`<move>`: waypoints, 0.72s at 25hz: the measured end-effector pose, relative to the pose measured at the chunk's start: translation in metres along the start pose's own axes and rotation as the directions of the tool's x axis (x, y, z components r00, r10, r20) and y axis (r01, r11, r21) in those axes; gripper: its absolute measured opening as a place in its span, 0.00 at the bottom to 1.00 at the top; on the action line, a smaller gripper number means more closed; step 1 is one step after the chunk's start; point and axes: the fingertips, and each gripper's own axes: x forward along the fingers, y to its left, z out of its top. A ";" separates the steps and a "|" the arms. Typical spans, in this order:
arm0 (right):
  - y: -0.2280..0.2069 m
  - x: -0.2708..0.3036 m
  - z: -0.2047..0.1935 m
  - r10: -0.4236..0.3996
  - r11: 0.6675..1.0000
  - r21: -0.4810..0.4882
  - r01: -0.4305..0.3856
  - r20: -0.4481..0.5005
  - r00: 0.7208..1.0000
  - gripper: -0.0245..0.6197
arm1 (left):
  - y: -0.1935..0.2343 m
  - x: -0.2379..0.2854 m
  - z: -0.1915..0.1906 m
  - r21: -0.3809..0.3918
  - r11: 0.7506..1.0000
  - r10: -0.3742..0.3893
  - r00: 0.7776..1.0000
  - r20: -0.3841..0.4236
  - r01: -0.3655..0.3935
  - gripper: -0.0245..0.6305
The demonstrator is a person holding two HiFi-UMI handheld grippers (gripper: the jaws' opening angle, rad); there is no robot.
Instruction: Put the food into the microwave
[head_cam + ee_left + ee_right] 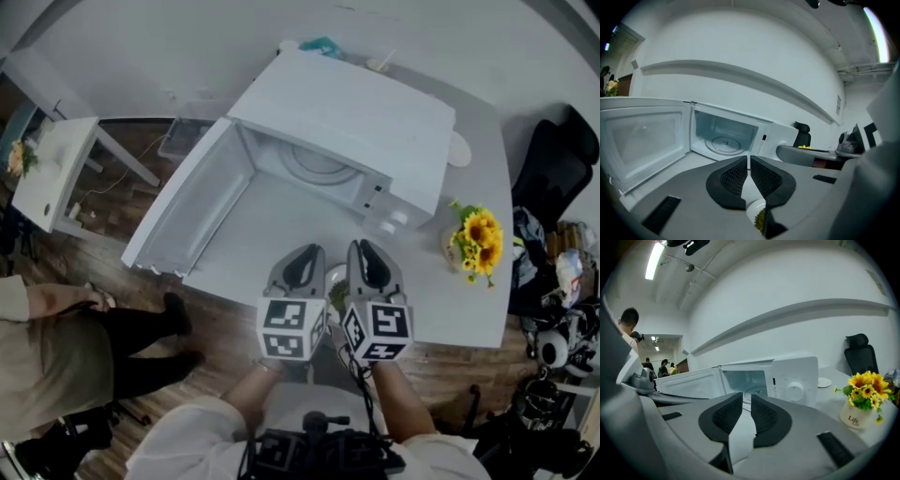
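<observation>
- Two grippers sit side by side at the near edge of the table (469,305). The bowl (334,277) of food lies on it between and just under them, well short of the microwave (347,122).
- My left gripper (749,160) has its jaws brought together at the tips, clamped on nothing. The bowl rim shows through the gap below them.
- My right gripper (746,404) has its jaws a narrow slit apart, with only bare table between them.
- I judge the step in hand to be the pick-up. The door (187,211) is swung wide, the cavity is empty and the bowl is not yet lifted.
- Next I'd need to spread the jaws, take the bowl by its rim, keep it level and carry it forward onto the turntable (724,143).
- The left gripper view gives my clearest look at the greenish-yellow food (761,220).
- The right gripper view misses the bowl entirely but shows the flowers (865,385) standing near the microwave's dial side.
- Only the head view shows both grippers flanking the bowl.
</observation>
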 end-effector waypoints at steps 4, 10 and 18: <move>-0.019 -0.001 -0.027 -0.025 0.999 0.026 0.026 -0.058 0.998 0.16 | -0.004 0.013 -0.030 -0.019 1.000 -0.022 0.997 -0.078 0.021 0.16; -0.049 -0.012 -0.081 -0.067 0.995 0.065 0.079 -0.168 0.983 0.21 | -0.007 0.025 -0.085 -0.049 0.998 -0.038 0.979 -0.202 0.029 0.18; -0.077 -0.027 -0.138 -0.098 0.986 0.103 0.131 -0.276 0.956 0.21 | -0.008 0.034 -0.139 -0.063 0.998 -0.023 0.952 -0.305 0.004 0.18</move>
